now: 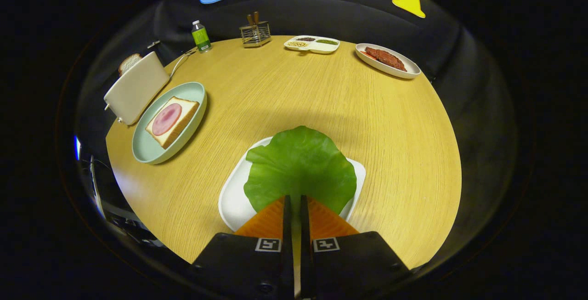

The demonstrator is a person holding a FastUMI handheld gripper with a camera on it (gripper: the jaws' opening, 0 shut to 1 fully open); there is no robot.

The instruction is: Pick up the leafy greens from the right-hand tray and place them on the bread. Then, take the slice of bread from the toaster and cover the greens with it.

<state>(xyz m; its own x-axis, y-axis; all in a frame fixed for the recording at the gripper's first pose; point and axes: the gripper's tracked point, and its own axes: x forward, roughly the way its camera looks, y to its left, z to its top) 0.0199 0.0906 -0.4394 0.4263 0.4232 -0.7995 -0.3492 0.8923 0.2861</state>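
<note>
Round and pale-wooded, the bench (285,102) fills my view. Nearest, my hand-held gripper (294,203) has its fingers pressed almost together, pinching the near edge of the leafy greens (301,166); the leaf spreads ahead of them over a white tray (232,201), hiding most of it, and whether it is lifted off the tray I cannot tell. Beyond, to the left, a bread slice (173,121) topped with a pink round of ham lies on a pale green plate (151,150). Just behind that stands the toaster (136,89), a second slice (129,63) poking out, mostly hidden. Farthest off are a bottle (200,36), a wire rack (255,33), a divided dish (312,44), and a plate of reddish food (388,60) that is hard to make out.
</note>
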